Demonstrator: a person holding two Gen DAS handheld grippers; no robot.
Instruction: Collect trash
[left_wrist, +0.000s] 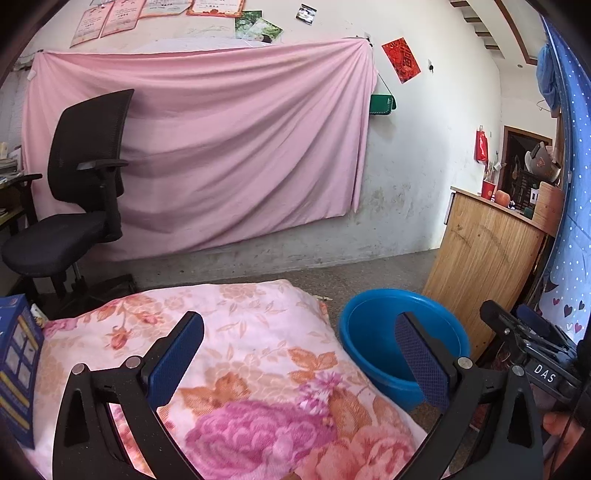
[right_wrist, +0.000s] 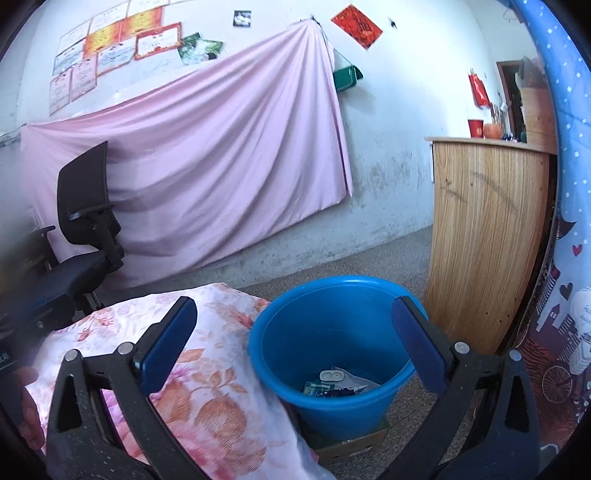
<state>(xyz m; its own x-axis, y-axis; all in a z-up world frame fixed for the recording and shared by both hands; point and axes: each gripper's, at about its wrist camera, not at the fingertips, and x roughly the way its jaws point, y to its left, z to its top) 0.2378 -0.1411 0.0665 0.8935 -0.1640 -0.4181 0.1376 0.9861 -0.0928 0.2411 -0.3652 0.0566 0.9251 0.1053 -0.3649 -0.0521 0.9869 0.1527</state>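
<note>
Both claws, left claw (left_wrist: 299, 354) and right claw (right_wrist: 293, 339), gape wide and empty; the blue bucket (right_wrist: 288, 369) holds what looks like wrappers (right_wrist: 340, 384), so collection seems finished.

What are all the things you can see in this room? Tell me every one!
Round plastic bucket: one, blue, on the floor beside the quilt.
Scraps of trash: a few, white and green, at the bucket's bottom.
Flowery quilt: one, pink and orange, below both grippers.
Mesh office chair: one, black, at the left by the wall.
Hanging sheet: one, pink, across the wall.
Wooden cabinet: one, light brown, right of the bucket.
Printed box: one, blue, at the quilt's left edge.
Dotted curtain: one, blue, far right.
Left gripper: black with blue pads, open, empty.
Right gripper: same colours, open, empty.
</note>
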